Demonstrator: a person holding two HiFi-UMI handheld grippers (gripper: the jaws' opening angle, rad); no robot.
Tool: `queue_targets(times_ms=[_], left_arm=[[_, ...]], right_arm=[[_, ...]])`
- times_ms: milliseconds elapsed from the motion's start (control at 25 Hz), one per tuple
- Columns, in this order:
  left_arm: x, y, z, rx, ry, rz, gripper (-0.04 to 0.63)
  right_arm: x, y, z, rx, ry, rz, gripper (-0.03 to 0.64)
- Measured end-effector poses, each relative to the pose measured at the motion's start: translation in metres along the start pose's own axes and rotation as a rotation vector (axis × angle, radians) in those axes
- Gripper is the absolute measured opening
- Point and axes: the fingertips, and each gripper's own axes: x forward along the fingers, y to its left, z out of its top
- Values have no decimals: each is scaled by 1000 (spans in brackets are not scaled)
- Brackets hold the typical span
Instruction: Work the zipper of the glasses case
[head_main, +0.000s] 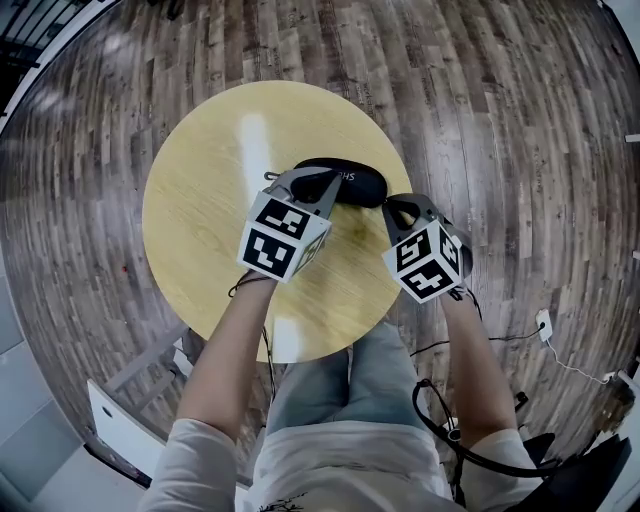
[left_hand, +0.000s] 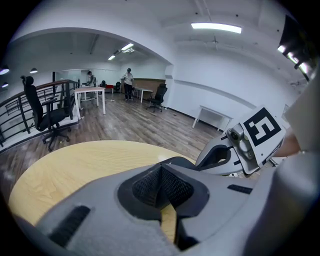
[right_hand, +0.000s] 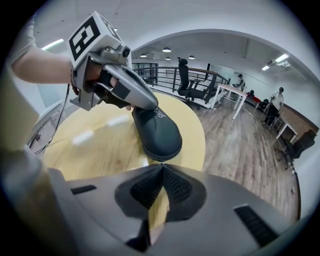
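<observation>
A black glasses case (head_main: 358, 181) lies on the round yellow table (head_main: 200, 220), right of its middle. My left gripper (head_main: 325, 192) is shut, and its fingers rest on top of the case's left end. In the right gripper view the left gripper (right_hand: 149, 105) presses down on the case (right_hand: 160, 132). My right gripper (head_main: 400, 207) is at the case's right end. It is shut (right_hand: 161, 164), its tips pinched on a tiny zipper pull at the case's near rim. The left gripper view shows shut jaws (left_hand: 160, 168) and only a dark sliver of case (left_hand: 181, 161).
The table stands on a wood plank floor (head_main: 500, 120). The person's legs are under the near edge, with cables and a white plug (head_main: 543, 322) on the floor at the right. Office chairs (left_hand: 47, 117), desks, a railing and people show far off.
</observation>
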Motion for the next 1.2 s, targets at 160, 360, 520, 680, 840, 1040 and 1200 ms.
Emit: queue_targets(times_ms=[160,360,520,680,840,1040,1200], left_arm=[[-1,0,-2,-17,8,-12,3],[-1,0,-2,-38,-2,-18,3],[0,0,-2,-37,-4,-11,3],[0,1,-3,-37,-4,-13,3],[0,1,-3,-41,-12,-16,3],[4,4,0,-70,-15,-25,3],[-65,-27,35,-99,-188,24,3]], right_arm=[[-1,4,-1,3,9,13,0],[0,19,2,32,8,10,0],[2,27,5,66,-5,18,0],[5,31,7,80,-12,23,0],[2,24,0,133,-21,-23,2],[-32,12,-38,213,8,-129,2],[-111,29,-11,314,-181,-95,2]])
